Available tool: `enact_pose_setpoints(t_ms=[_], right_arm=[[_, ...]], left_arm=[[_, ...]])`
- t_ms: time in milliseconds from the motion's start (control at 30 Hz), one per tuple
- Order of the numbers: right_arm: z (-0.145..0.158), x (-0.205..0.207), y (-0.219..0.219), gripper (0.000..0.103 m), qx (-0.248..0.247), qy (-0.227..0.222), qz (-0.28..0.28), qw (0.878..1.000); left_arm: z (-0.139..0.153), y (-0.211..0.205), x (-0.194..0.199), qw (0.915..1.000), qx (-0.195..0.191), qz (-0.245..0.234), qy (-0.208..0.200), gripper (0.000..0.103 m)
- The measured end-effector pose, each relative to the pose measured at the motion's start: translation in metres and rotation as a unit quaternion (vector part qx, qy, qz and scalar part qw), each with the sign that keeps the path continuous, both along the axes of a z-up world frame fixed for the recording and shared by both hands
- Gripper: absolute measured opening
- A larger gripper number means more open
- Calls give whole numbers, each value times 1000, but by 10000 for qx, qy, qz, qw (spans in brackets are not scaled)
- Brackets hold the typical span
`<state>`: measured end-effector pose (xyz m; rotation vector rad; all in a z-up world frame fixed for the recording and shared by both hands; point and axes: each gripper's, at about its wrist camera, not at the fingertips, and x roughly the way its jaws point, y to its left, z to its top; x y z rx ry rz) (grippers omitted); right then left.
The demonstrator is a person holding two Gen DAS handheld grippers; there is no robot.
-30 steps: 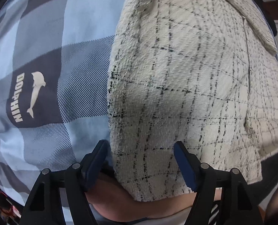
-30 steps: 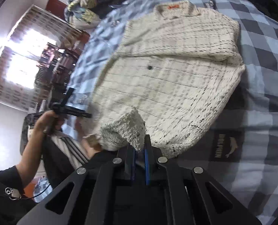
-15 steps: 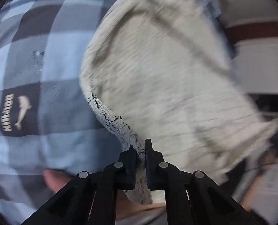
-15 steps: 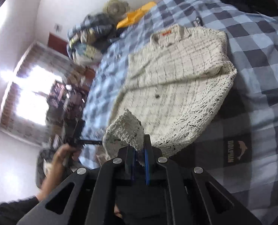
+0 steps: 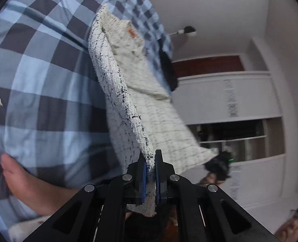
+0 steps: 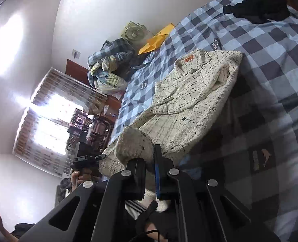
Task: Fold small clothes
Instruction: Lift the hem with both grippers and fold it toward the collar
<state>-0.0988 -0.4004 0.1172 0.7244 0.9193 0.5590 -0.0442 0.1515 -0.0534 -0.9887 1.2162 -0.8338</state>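
Note:
A cream tweed jacket (image 6: 191, 104) with thin black checks and an orange neck label lies on a blue checked bedspread (image 6: 269, 60). My left gripper (image 5: 150, 161) is shut on the jacket's bottom hem (image 5: 128, 109) and lifts it off the bed. My right gripper (image 6: 150, 159) is shut on the other bottom corner (image 6: 132, 143), also raised. The collar end still rests on the bed. The left gripper (image 6: 86, 158) also shows in the right wrist view, at the left.
A black garment (image 6: 257, 10) lies at the bed's far end. A pile of clothes (image 6: 108, 68), a yellow bag (image 6: 157, 39) and a fan (image 6: 132, 30) sit by the wall. A bare foot (image 5: 26, 183) rests on the bedspread. A wardrobe (image 5: 239, 111) stands beyond the bed.
My left gripper closed on the jacket's hem and lifted it. My right gripper stayed shut on its corner and rose too. The jacket's lower half came up off the bed.

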Motion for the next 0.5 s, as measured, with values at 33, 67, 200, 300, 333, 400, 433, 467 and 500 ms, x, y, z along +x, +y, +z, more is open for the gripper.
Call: enact_pose_setpoints(t_ms=[33,67,200,300,333,400,433,467,500], right_arm=[[1,-5,-3,5,135,-16,-47,9999],[1,-7,-5,5,248,-32,-79,9997],[14,-20,-13,5,643,-243,-145,9975],[33,-33,-12,5,545,-393,-96,9977],[38,-36,-11,5,489,-402,-103,9979],[51,-44,-9,5,373,-419,-55,9984],[54,-48,-8,5,320,-428,-28,9986],[58,-51,-7,5,249,-436,-8,9987],[62,-53,-6,5,127,-435,19,9990]], left_arm=[[0,-1,8,9999,-122,51,1,5],[2,1,5,9995,-277,113,-28,5],[25,9,-16,9979,-544,300,-204,6],[42,13,-36,9973,-531,416,-301,6],[48,19,-42,9970,-538,452,-317,6],[53,28,-56,9960,-584,580,-346,5],[54,33,-63,9952,-622,663,-372,6],[54,37,-66,9946,-638,724,-373,6],[52,42,-71,9937,-651,838,-353,6]])
